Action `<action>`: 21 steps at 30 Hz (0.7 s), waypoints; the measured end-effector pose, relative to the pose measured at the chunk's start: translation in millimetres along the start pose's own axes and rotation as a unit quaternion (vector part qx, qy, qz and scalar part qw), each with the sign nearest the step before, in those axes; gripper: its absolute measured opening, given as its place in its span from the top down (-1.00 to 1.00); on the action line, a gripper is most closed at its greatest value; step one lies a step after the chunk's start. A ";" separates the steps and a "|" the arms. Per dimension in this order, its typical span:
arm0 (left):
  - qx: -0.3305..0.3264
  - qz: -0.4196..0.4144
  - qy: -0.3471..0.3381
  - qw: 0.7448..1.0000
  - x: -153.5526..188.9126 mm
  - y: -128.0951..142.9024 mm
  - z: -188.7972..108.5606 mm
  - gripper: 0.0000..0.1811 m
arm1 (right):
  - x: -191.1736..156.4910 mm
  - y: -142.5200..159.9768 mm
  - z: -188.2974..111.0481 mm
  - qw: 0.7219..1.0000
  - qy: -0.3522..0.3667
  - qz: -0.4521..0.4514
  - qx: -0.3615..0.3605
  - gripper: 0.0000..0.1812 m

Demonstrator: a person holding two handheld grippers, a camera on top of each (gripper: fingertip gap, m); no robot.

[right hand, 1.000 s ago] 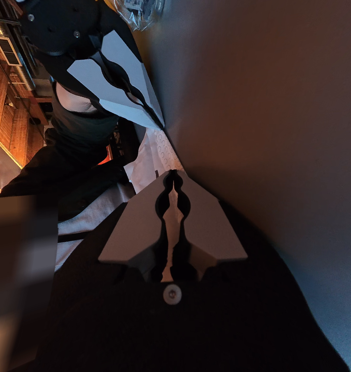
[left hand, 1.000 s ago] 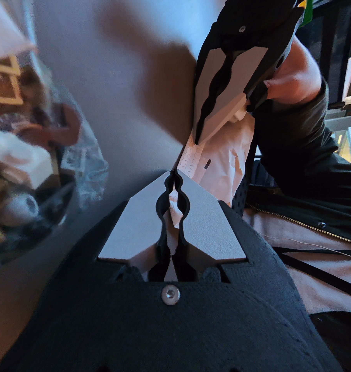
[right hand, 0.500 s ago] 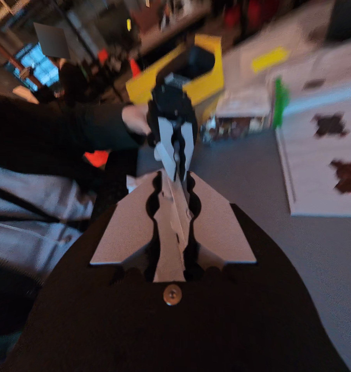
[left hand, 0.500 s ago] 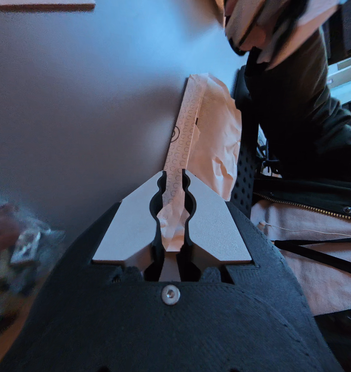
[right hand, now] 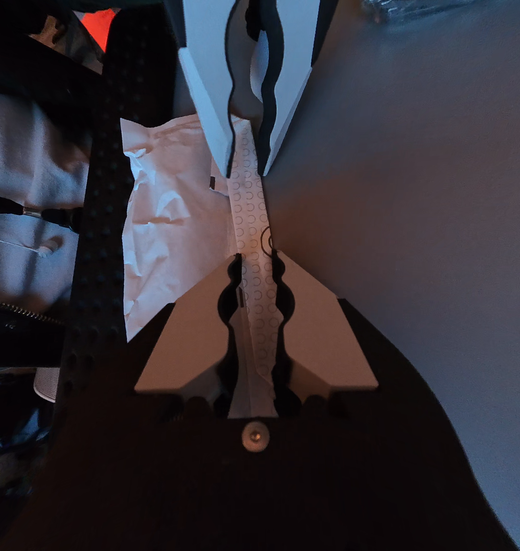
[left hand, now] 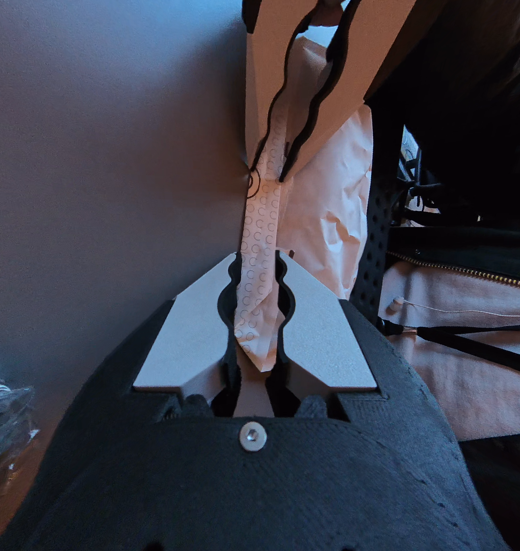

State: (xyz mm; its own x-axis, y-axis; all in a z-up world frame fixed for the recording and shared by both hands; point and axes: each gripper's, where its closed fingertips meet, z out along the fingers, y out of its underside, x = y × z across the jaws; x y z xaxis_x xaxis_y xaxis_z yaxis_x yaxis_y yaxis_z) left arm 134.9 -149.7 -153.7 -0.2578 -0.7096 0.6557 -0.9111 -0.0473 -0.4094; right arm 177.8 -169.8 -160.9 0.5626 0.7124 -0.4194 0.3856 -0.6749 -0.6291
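A crumpled white paper bag (left hand: pixel 321 214) lies at the edge of a grey table (left hand: pixel 118 149). Its folded top is a strip printed with small circles (left hand: pixel 260 220). My left gripper (left hand: pixel 258 253) has this strip between its fingers. The jaws stand a strip's width apart and the paper touches both pads. My right gripper (left hand: pixel 267 176) holds the same strip farther along, facing mine. In the right wrist view the strip (right hand: pixel 248 208) fills the right gripper (right hand: pixel 256 255) in the same way. There the left gripper (right hand: pixel 246 174) is on it ahead, with the bag (right hand: pixel 169 208) to the left.
A black perforated panel (left hand: pixel 372 238) stands right beside the bag, off the table edge. Behind it are a person's light trousers (left hand: pixel 446 372) and a dark zipped jacket (left hand: pixel 461 262). A clear plastic bag (left hand: pixel 5 411) lies on the table at lower left. Across from one pair of fingers to the other is roughly 6 cm.
Both grippers' jaws stand wider than a second ago, with the strip now lying flat between them. The right gripper swung out across the room half a second ago and is back on the strip.
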 end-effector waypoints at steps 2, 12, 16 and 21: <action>-0.001 -0.006 -0.005 1.000 -3.7 1.4 0.4 0.88 | -0.7 0.0 0.4 1.000 -0.001 0.000 0.008 0.78; -0.089 -0.054 0.003 0.995 -3.4 14.5 -8.6 0.84 | -5.8 -0.4 4.5 0.998 0.016 -0.051 0.021 0.78; -0.104 -0.057 -0.006 0.993 -3.0 17.8 -11.4 0.79 | -7.5 -0.3 4.9 0.996 0.025 -0.083 0.032 0.77; -0.144 -0.114 0.002 0.983 -4.2 31.7 -21.5 0.79 | -8.8 -0.6 6.8 0.987 0.058 -0.143 0.037 0.77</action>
State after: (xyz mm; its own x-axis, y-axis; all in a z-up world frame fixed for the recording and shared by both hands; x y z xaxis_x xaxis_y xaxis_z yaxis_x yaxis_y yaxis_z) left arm 100.2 -133.1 -155.8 -0.0365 -0.7009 0.7124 -0.9984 -0.0044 -0.0555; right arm 167.7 -174.4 -161.3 0.5197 0.8424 -0.1421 0.4885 -0.4295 -0.7596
